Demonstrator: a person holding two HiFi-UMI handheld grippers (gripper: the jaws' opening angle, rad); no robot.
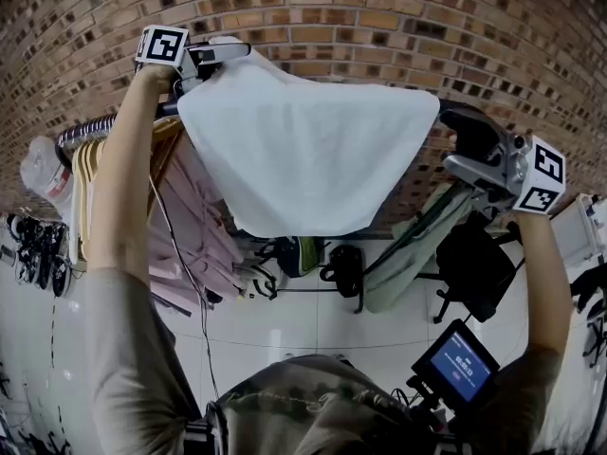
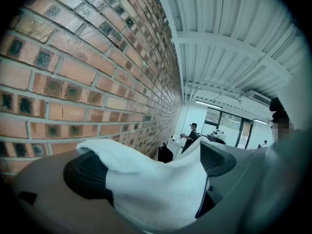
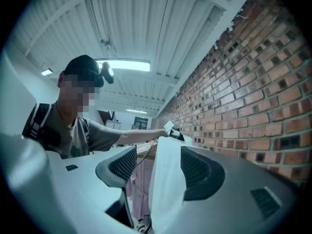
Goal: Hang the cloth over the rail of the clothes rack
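A white cloth hangs spread between my two raised grippers, in front of the brick wall. My left gripper is at the top left, shut on a thick bunch of the cloth that fills its jaws. My right gripper is lower at the right, at the cloth's other corner. There the cloth runs edge-on between the pads, pressed to the right pad, with a thin slit beside the left one. The rack's rail shows at the left and runs behind the cloth.
Wooden hangers with pink garments hang on the rail under my left arm. A green garment, black bags and a black chair are below. The brick wall is close behind. A small screen sits at my chest.
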